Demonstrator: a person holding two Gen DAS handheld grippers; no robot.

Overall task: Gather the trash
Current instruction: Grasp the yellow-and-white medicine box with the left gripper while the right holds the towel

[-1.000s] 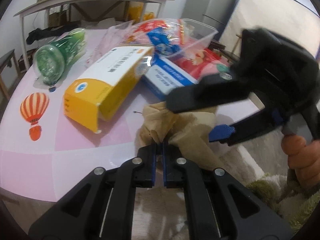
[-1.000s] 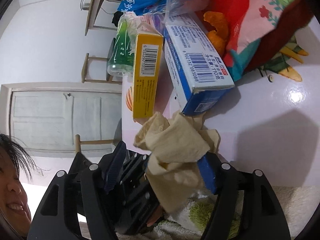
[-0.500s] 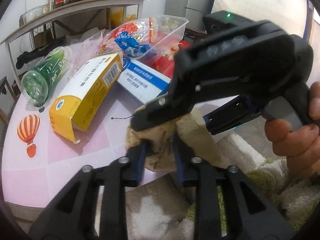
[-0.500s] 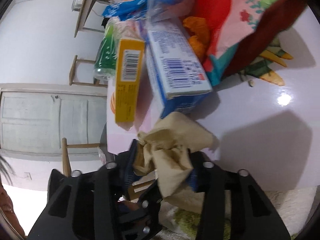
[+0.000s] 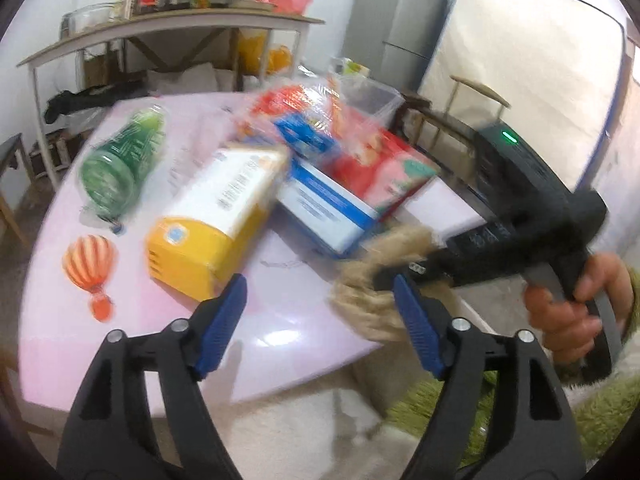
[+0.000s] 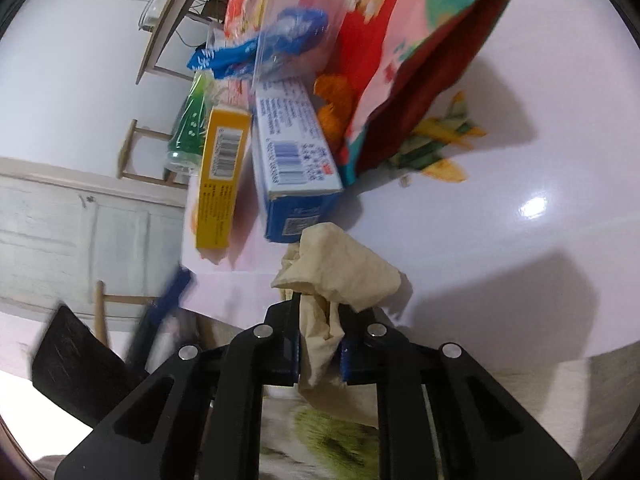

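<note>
tissue [image 6: 340, 276] crumpled, at table [image 6: 500, 264] edge just beside blue box [image 6: 292, 160]. right gripper [image 6: 319, 354] jaws closing, pinching tissue. left gripper [image 5: 320, 320] jaws opening, spread, nothing between.

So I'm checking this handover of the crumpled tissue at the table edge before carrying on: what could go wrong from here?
1. The right tongs are closing on only a fold of the crumpled tissue; most of it bulges free, so it may slip out.
2. The left tongs are opening with nothing between them, so nothing backs up that grip.
3. The tissue sits at the table edge, so a drop likely lands on the floor.
</note>
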